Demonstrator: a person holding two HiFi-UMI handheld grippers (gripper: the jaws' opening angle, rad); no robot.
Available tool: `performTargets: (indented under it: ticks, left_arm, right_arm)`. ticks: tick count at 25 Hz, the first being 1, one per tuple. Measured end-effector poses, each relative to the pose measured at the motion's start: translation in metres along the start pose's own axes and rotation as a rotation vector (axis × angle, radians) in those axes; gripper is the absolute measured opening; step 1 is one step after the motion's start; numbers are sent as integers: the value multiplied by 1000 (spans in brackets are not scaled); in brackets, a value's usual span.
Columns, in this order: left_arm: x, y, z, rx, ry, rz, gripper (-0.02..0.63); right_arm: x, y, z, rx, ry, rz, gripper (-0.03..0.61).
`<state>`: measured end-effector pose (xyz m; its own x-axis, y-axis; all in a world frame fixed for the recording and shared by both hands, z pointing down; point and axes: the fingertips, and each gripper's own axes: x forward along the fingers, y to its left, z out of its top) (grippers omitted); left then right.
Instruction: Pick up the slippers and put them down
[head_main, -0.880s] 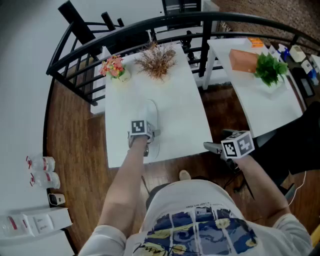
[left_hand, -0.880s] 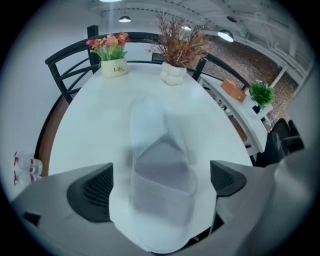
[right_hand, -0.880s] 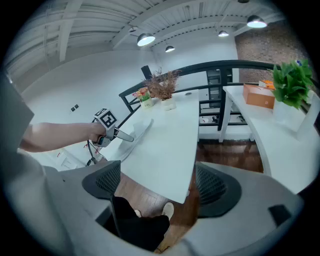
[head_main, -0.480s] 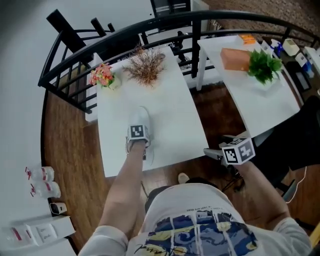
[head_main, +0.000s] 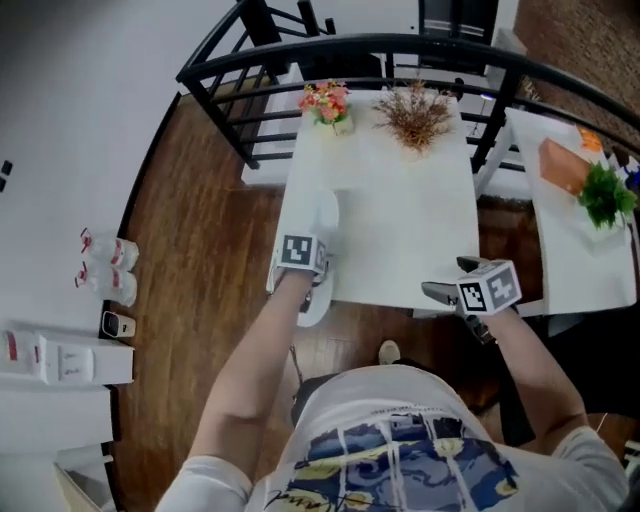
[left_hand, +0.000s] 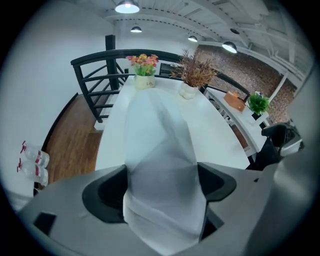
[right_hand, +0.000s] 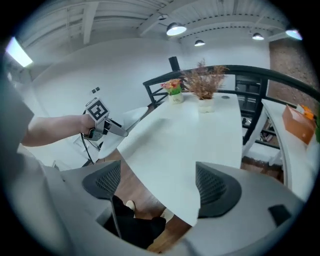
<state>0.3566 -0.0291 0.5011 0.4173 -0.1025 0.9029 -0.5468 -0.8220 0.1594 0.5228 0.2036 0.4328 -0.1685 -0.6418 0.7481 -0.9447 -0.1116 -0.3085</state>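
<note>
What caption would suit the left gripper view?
Left gripper shut on a soft white slipper that stretches out over a white rectangular table.

A white surface (head_main: 400, 230) fills the upper middle of the head view. A pot of pink and orange flowers (head_main: 328, 102) and a dried brown plant (head_main: 415, 115) stand at its far edge, before a black railing (head_main: 350, 45). At far right a second table (head_main: 565, 230) carries an orange box (head_main: 562, 165) and a green plant (head_main: 605, 195).

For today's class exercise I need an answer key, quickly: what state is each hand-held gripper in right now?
Left hand-held gripper: closed on the white slipper.
Right hand-held gripper: open, holding nothing.
</note>
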Motion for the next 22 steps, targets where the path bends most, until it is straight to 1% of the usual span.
performTargets:
  ticks: [3,5,7,10,13,15,17,19,22]
  left_arm:
    - [-55,66,-51,-60,-43,5,428]
    - [-87,120,-96,-104,-57,19,428]
    - [-118,179,-151,-162,-64,37,426]
    - [-165,267,-239,-246,-78,81,427]
    - [-198,338,-315,-311,-86,128,426]
    - [-206,376,-355,-370,-85,150,426]
    - [-200,408,-387,-456,-88,154,426]
    - [-180,441,-412,-560,-91,165,426]
    - [-127,493,-445,-719,-65,192,426]
  right_arm:
    - [36,80,35,-80,-10,42,485]
    - [66,142,46,-125,-3,71,485]
    - [101,212,50,-170,20,104,485]
    - [153,321,45,-240,71,150,485]
    - [204,409,38,-284,116,182,485]
    - [238,452,32,-300,153,203,485]
    - [276,485,23,-331,207,224,485]
    - [327,509,16,-368,277,246,485]
    - [430,526,17,-392,368,275,485]
